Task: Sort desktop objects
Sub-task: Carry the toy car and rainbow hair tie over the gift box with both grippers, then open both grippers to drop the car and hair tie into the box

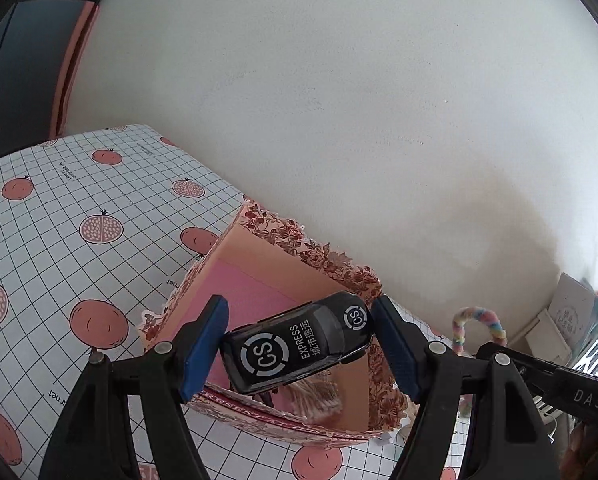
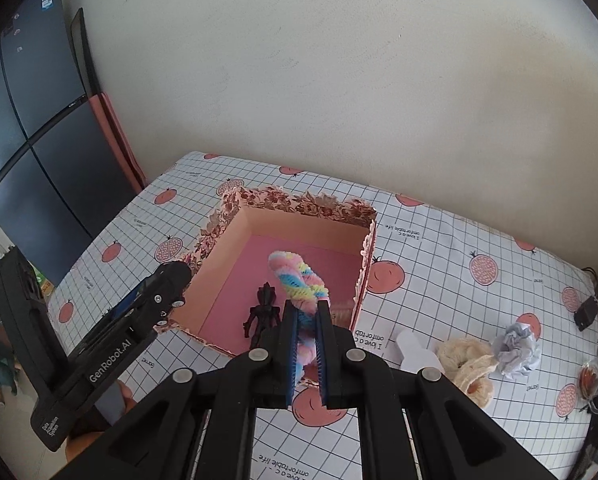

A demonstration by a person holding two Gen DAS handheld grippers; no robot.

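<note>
My left gripper (image 1: 299,344) is shut on a black toy car (image 1: 297,346) marked "CS EXPRESS" and holds it above the near-left edge of the floral box (image 1: 259,252). It also shows in the right wrist view (image 2: 171,280) at the box's left rim. My right gripper (image 2: 307,344) is shut on a pastel rainbow fuzzy loop (image 2: 299,280) and holds it over the box (image 2: 299,212). A black toy figure (image 2: 262,314) lies on the box's pink floor. A bundle of cotton swabs (image 1: 317,398) lies inside near the front wall.
On the pomegranate tablecloth (image 2: 459,240) right of the box lie a white card (image 2: 413,350), a cream knitted item (image 2: 469,364), crumpled paper (image 2: 517,350) and a black plug (image 2: 586,312). A dark monitor (image 2: 31,128) stands at the left. A wall is behind.
</note>
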